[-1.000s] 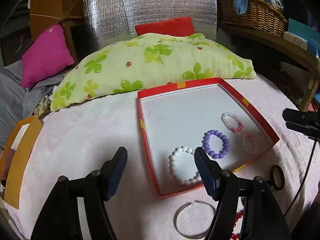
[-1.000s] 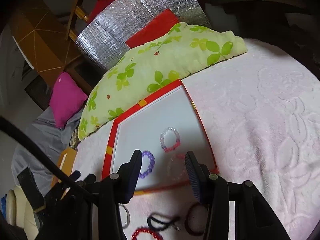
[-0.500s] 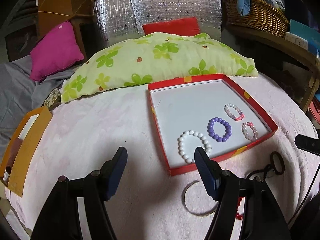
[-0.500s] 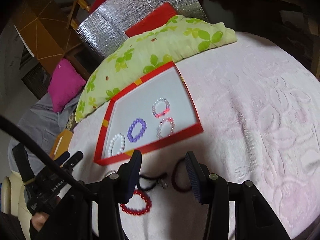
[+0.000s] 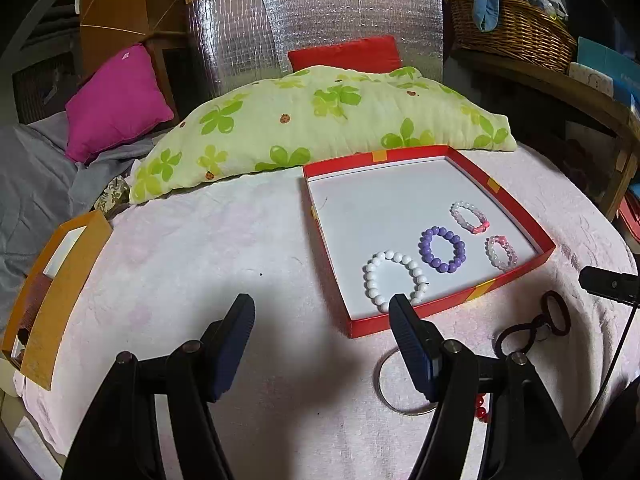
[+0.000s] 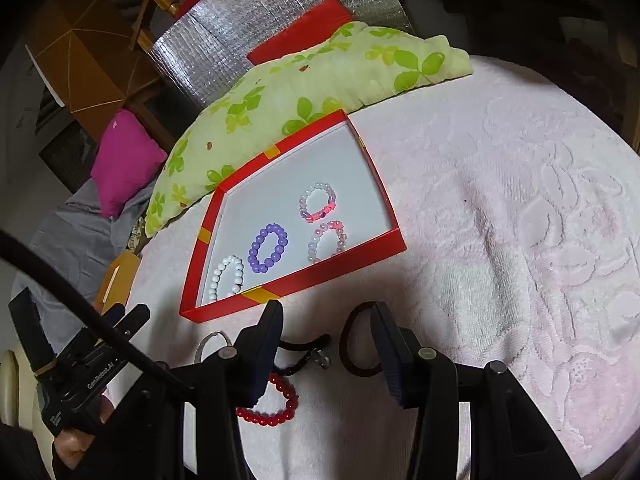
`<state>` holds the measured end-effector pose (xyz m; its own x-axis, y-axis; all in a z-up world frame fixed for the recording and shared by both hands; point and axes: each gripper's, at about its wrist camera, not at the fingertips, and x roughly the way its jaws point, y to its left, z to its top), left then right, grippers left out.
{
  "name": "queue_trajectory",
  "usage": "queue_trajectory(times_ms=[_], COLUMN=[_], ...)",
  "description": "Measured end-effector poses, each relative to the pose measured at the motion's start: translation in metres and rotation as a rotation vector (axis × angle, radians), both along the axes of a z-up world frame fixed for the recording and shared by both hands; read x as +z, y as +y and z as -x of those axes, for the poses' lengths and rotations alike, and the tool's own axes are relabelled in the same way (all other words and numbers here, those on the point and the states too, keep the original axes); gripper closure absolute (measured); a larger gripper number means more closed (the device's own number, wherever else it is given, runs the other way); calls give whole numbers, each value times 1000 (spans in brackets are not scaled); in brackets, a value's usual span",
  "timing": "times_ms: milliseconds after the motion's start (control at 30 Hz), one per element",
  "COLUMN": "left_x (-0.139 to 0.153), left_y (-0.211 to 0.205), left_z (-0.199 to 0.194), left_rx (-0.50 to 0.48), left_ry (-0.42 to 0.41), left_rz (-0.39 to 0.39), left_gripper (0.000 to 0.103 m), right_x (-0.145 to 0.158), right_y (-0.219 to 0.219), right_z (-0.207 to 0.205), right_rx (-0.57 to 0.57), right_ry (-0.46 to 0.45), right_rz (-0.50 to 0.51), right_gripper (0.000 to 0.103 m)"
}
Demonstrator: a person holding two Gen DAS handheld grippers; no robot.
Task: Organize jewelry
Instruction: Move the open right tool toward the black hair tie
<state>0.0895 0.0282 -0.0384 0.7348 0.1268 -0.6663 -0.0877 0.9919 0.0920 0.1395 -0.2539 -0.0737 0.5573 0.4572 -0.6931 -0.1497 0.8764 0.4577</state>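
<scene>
A red box (image 5: 448,314) (image 6: 288,286) with a white floor lies on the pink blanket. It holds a white bead bracelet (image 5: 394,276) (image 6: 228,276), a purple one (image 5: 442,249) (image 6: 268,247) and two pink ones (image 5: 470,216) (image 5: 500,253). In front of the box lie a metal bangle (image 5: 384,384) (image 6: 206,344), a red bead bracelet (image 6: 276,404), a black hair tie (image 6: 304,354) and a dark brown hair tie (image 5: 554,314) (image 6: 356,346). My left gripper (image 5: 322,320) is open and empty, left of the box front. My right gripper (image 6: 326,320) is open and empty above the hair ties.
A green leaf-print pillow (image 5: 320,120) lies behind the box. A magenta cushion (image 5: 116,100) and grey cloth are at the left. An orange box (image 5: 56,292) sits at the blanket's left edge. A wicker basket (image 5: 516,28) stands on a shelf at the right.
Both grippers have pulled back from the box toward the blanket's near edge. The loose hair ties and red bracelet now show between the right fingers. Both stay open.
</scene>
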Motion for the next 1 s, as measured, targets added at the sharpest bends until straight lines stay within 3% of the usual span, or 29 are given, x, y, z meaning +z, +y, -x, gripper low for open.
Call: queue_trajectory(times_ms=[300, 600, 1000], left_x=[-6, -32, -53], left_y=[0, 2, 2], left_z=[0, 5, 11], left_rx=[-21, -129, -162], left_ry=[23, 124, 189], left_rz=[-16, 17, -8], left_gripper=[33, 33, 33], right_x=[-5, -15, -31], right_y=[-4, -34, -43], right_z=[-3, -5, -10], right_rx=[3, -46, -59], right_ry=[14, 53, 114], right_rz=[6, 6, 32], right_gripper=[54, 54, 54])
